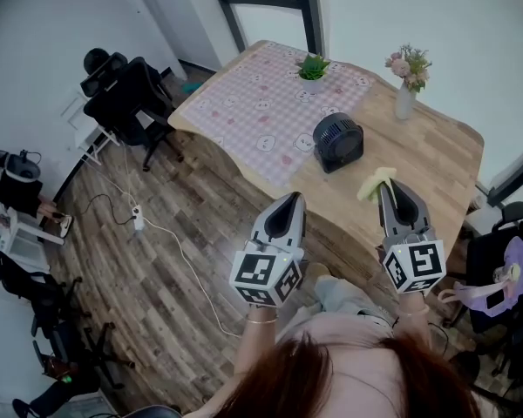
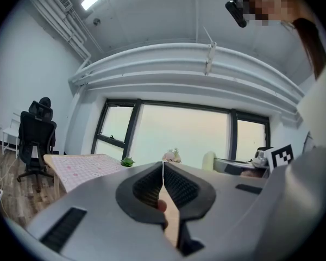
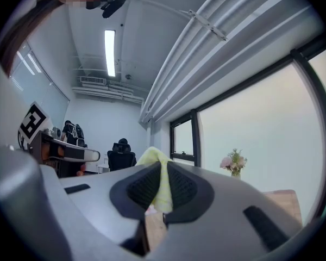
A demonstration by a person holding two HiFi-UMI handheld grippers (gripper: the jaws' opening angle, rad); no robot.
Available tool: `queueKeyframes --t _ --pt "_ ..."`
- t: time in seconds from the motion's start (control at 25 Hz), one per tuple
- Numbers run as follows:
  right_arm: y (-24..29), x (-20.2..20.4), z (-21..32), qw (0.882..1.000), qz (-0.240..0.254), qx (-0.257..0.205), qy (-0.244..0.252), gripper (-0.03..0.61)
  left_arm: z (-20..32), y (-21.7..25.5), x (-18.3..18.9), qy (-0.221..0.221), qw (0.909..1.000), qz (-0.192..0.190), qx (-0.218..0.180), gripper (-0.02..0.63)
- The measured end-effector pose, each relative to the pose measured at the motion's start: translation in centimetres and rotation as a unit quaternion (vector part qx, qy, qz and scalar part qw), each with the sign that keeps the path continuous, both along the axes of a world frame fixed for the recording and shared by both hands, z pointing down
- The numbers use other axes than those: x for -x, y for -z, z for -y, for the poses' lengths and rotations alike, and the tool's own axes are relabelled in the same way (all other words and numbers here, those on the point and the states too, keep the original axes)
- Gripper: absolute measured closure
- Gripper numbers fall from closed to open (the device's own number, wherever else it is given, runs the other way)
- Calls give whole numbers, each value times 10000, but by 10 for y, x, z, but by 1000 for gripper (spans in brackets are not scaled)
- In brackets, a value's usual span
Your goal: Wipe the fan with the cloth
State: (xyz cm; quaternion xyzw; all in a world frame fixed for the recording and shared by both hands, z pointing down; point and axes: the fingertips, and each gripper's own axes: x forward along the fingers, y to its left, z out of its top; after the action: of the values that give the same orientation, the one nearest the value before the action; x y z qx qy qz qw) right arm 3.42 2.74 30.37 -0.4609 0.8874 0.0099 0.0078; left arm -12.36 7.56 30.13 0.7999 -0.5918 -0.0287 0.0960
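While our right gripper (image 3: 164, 167) pinches the yellow cloth (image 3: 154, 157) for wiping, the black fan (image 1: 337, 141) sits ahead-left of it; left gripper (image 2: 163, 166) closed, empty.

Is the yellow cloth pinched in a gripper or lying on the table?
Pinched: the right gripper is shut on the yellow cloth, which sticks up above its jaws.
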Motion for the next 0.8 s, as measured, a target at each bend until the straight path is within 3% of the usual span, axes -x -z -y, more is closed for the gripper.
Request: queueKeyframes --t 0.2,0.8 --pt "1 -9 -17 9999 -37 -75 -74 547 -13 -3 -12 -103 9995 285 39 601" --pt "13 -17 -36 9991 -339 -256 -20 548 -30 1 -23 -106 9998 173 -68 601"
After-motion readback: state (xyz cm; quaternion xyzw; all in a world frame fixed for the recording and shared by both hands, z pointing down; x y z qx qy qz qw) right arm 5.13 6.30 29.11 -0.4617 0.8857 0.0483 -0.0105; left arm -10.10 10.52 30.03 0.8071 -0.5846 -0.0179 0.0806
